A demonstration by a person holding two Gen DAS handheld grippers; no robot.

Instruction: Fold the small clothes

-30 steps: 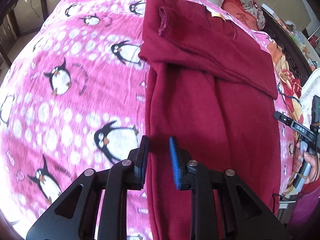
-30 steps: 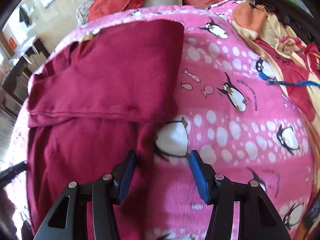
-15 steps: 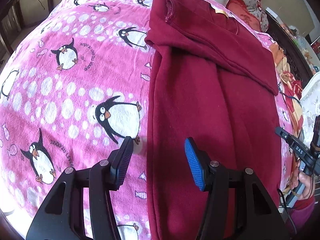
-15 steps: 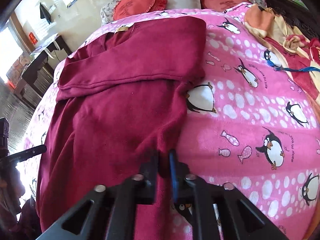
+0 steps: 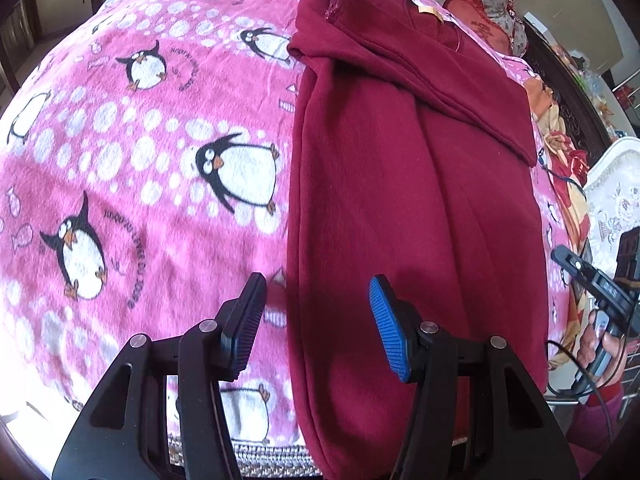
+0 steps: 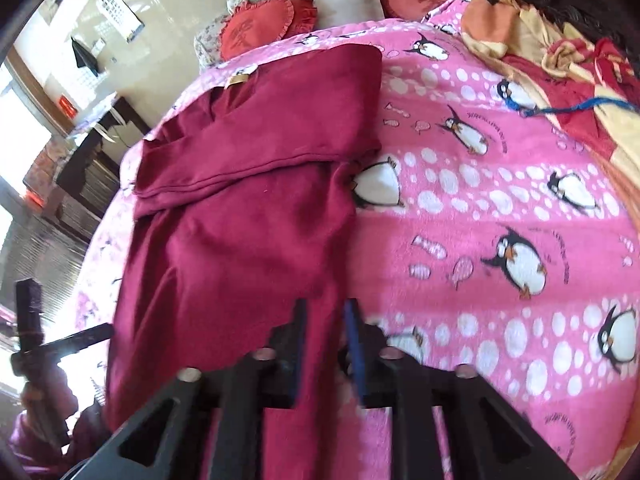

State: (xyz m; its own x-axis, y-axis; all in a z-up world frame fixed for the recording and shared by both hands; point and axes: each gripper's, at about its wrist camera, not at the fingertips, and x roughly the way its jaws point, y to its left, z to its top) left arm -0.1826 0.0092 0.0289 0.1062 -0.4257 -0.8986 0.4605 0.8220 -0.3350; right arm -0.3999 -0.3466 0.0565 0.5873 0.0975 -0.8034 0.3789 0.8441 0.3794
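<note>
— What were the two tools doing?

— The left tool (image 5: pixel 316 320) stood about half open, gripping nothing. Its left pad hung over the pink penguin blanket (image 5: pixel 132 184), its blue right pad over the dark red garment (image 5: pixel 400 208), so the garment's left edge ran up between the two fingers without either pressing on it.

— And the right one?

— The right tool (image 6: pixel 325 340) was blurred. Its jaws were opening, a narrow gap between them, and the garment's (image 6: pixel 240 240) right edge lay in that gap. Whether the pads were touching the cloth could not be told.

— Where did the garment lie?

— Flat on the bed, lengthwise, on the blanket (image 6: pixel 500 208). Its far part was folded across the body, with a raised seam at the fold and a small tan label (image 5: pixel 430 10) near the collar end.

— Anything further out?

— Red cushions (image 6: pixel 256 32) and a pale pillow (image 6: pixel 344 0) at the head of the bed, a crumpled orange and red cloth (image 6: pixel 560 48) with a blue cord (image 6: pixel 568 109) along the right side. The person's hand (image 5: pixel 598 344) held the other handle at the left view's right edge.
</note>
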